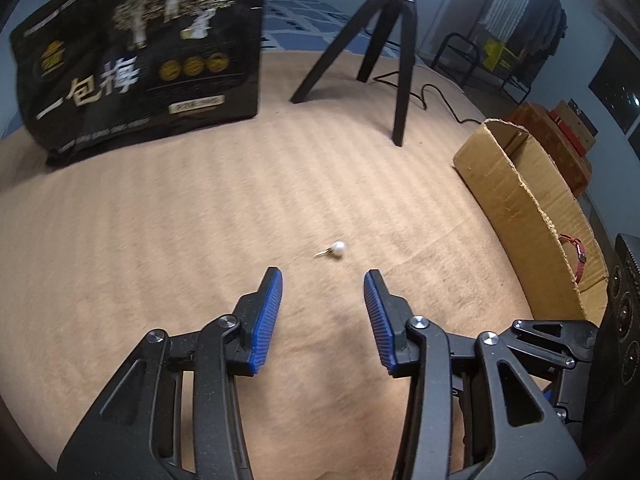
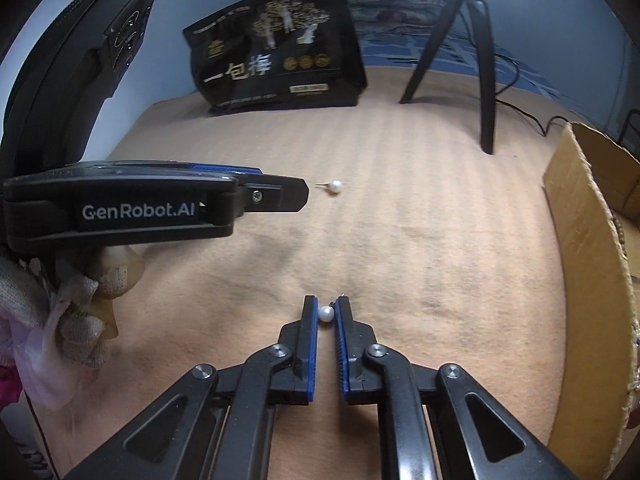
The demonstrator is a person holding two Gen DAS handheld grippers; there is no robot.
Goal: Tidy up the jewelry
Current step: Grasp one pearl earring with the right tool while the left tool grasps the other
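The right gripper (image 2: 326, 308) is pinching a pearl stud earring (image 2: 326, 314) between its blue pads, jaws nearly together, low over the near middle of the tan blanket (image 2: 420, 208). The earring's metal post is sticking up beside the right pad.

A second pearl stud earring (image 1: 335, 249) is lying loose on the blanket near its middle, post pointing left. The left gripper (image 1: 323, 280) is hovering just short of it, its jaws standing partway apart with nothing between them; the pearl is sitting slightly beyond the fingertips, untouched. In the right wrist view a gloved hand (image 2: 76, 300) is holding this gripper from below.

An open cardboard box (image 1: 520, 208) is standing along the blanket's right edge, and a red strap-like piece (image 1: 576, 258) is lying inside it. A black printed bag (image 1: 140, 68) is standing at the far left of the blanket, and a black tripod (image 1: 396, 40) is standing at the far edge toward the right.
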